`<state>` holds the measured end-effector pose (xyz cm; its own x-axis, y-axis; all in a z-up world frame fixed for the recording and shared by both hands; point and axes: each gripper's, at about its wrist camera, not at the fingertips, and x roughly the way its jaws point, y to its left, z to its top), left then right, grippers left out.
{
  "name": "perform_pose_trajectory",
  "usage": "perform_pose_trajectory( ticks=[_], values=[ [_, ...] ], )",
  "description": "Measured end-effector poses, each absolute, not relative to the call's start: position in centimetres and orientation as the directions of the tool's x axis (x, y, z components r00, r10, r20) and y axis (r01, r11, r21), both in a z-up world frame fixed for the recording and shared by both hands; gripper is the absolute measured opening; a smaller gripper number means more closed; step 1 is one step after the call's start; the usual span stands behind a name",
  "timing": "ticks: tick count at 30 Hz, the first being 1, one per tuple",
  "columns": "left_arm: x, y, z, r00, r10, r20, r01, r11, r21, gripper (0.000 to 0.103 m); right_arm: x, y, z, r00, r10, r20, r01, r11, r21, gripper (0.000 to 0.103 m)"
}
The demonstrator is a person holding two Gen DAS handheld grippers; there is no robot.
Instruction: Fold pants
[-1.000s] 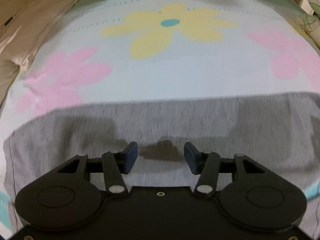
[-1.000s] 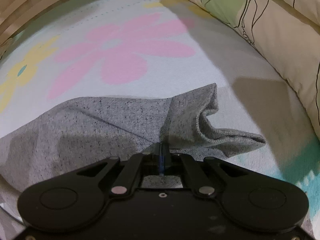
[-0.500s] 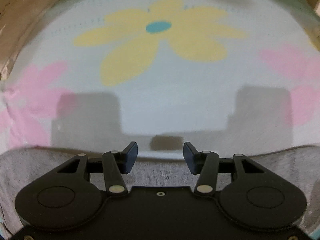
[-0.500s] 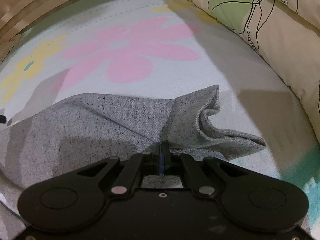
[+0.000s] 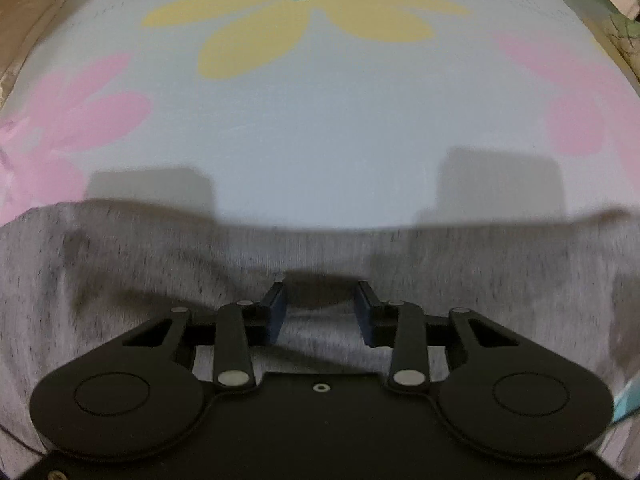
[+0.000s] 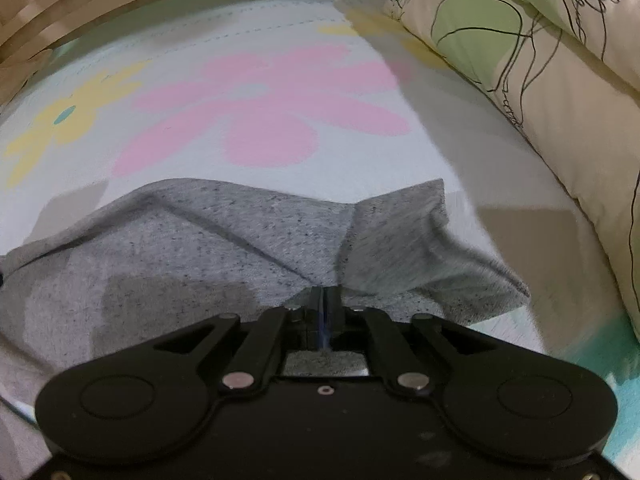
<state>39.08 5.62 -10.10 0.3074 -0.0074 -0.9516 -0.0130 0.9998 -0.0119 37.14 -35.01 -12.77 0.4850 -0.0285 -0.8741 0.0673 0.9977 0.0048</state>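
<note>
1. Dropping my left tongs (image 5: 322,312) toward the grey pants (image 5: 120,280), I am seeing the cloth's far edge climb from low in the left wrist view to about the middle, and the jaws have just been narrowing, with cloth lying beneath the gap and the pads not yet pressing on it.
2. My right tongs (image 6: 323,304) have just been easing apart a little; a sliver of gap is showing, and whether they are pinching the pants (image 6: 200,248) I cannot tell.
3. Pants are lying on the flowered bedsheet (image 5: 320,128), their long axis running left to right across both frames.
4. Their crumpled end is bunching right of centre in the right view, below the pillow (image 6: 540,80).
5. I judge the left tongs nearer to flat cloth, directly over it, so that pinch is coming next.
</note>
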Motion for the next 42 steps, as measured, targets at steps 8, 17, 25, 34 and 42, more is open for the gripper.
perform_pose_trajectory(
  ticks=[8,17,25,34,42],
  values=[
    [38.1,4.4,-10.6,0.337,0.020,-0.941,0.009,1.000,0.025,0.046,38.7,-33.6,-7.9,0.576,0.089,-0.813,0.142,0.968,0.206,0.026],
    [36.5,4.8,-10.6,0.380,0.020,-0.925,0.039,0.999,0.038,0.047,46.1,-26.7,-10.8,0.546,0.129,-0.828,0.179,0.947,0.266,0.031],
    [35.9,6.0,-10.5,0.376,-0.013,-0.926,0.042,0.999,0.003,0.047,47.4,-23.7,-13.0,0.431,0.039,-0.902,0.110,0.989,0.096,0.031],
    [35.9,8.8,-9.2,0.357,-0.108,-0.928,-0.022,0.992,-0.124,0.046,44.9,-26.5,-11.8,0.346,0.199,-0.917,0.034,0.974,0.224,0.031],
    [36.1,10.0,-7.9,0.373,-0.112,-0.921,-0.021,0.991,-0.129,0.046,45.0,-28.6,-11.7,0.330,0.337,-0.882,-0.079,0.941,0.329,0.032]
  ],
)
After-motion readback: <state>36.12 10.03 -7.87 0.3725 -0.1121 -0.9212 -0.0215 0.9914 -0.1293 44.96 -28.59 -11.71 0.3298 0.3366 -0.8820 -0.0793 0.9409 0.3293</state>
